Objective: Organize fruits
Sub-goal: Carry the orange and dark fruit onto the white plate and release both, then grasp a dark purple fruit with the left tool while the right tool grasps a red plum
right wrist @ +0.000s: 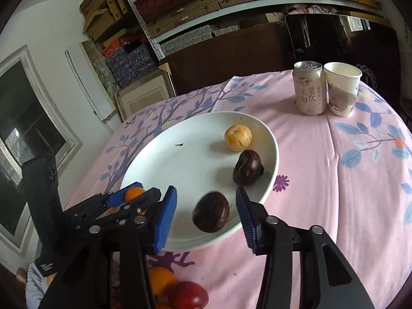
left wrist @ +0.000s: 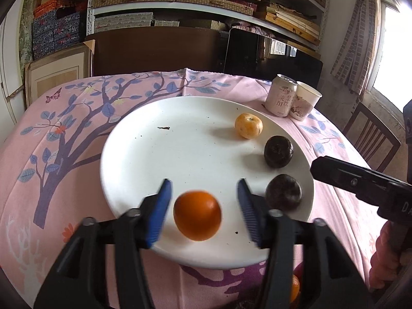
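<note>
1. Nearest, below the plate's near rim, more fruit lies on the cloth: an orange one (right wrist: 161,279) and a red one (right wrist: 189,296), partly hidden by the right gripper's body.
2. The left gripper (left wrist: 203,207) is spread; an orange (left wrist: 197,215) sits between its blue pads (left wrist: 161,213) with a gap on each side, on the near part of the white plate (left wrist: 144,154).
3. The right gripper (right wrist: 206,212) is spread too; a dark fruit (right wrist: 211,215) lies between its pads, touching neither, near the plate's rim.
4. Further on the plate lie a second dark fruit (right wrist: 247,167) and then a yellow fruit (right wrist: 237,137), close together.
5. Beyond, on the pink cloth (right wrist: 322,180), a can (right wrist: 309,88) and a paper cup (right wrist: 342,88) stand upright, touching.
</note>
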`<action>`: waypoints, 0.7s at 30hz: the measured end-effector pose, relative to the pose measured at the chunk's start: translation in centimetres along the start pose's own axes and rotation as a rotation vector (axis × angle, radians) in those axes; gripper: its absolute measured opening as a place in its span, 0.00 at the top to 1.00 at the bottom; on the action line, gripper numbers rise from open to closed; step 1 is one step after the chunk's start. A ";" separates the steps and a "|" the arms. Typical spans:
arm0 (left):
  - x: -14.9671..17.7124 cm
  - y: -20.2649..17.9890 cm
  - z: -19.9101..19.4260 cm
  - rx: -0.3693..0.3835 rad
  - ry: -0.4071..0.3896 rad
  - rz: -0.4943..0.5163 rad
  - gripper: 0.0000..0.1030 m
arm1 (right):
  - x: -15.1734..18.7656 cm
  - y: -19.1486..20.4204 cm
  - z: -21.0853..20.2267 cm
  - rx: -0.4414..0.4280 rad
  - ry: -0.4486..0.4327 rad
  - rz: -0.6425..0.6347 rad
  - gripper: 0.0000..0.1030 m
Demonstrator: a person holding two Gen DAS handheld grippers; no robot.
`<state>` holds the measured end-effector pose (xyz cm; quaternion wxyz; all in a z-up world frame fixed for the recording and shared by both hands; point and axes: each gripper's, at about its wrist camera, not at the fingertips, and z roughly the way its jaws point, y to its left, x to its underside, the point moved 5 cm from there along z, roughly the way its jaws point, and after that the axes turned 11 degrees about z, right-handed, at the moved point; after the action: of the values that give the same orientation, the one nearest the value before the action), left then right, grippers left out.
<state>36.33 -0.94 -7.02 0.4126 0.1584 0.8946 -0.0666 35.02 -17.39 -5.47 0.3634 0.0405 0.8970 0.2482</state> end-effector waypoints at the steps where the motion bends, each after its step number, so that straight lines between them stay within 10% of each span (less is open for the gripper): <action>1: 0.0 0.0 -0.3 -0.004 -0.013 0.002 0.22 | 0.1 -0.1 -0.1 -0.003 0.003 -0.008 0.51; 7: 1.0 0.9 -3.9 -0.045 -0.081 -0.017 0.06 | 1.2 -1.9 -2.6 -0.015 -0.006 0.049 0.39; 21: 7.8 -0.6 -9.6 -0.042 -0.050 0.023 0.05 | 6.2 -5.4 -7.8 0.016 -0.053 0.135 0.19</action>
<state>24.48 2.65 -6.65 0.4388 0.1582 0.8833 -0.0471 25.88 -23.80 -7.20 0.3689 0.1104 0.8844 0.2639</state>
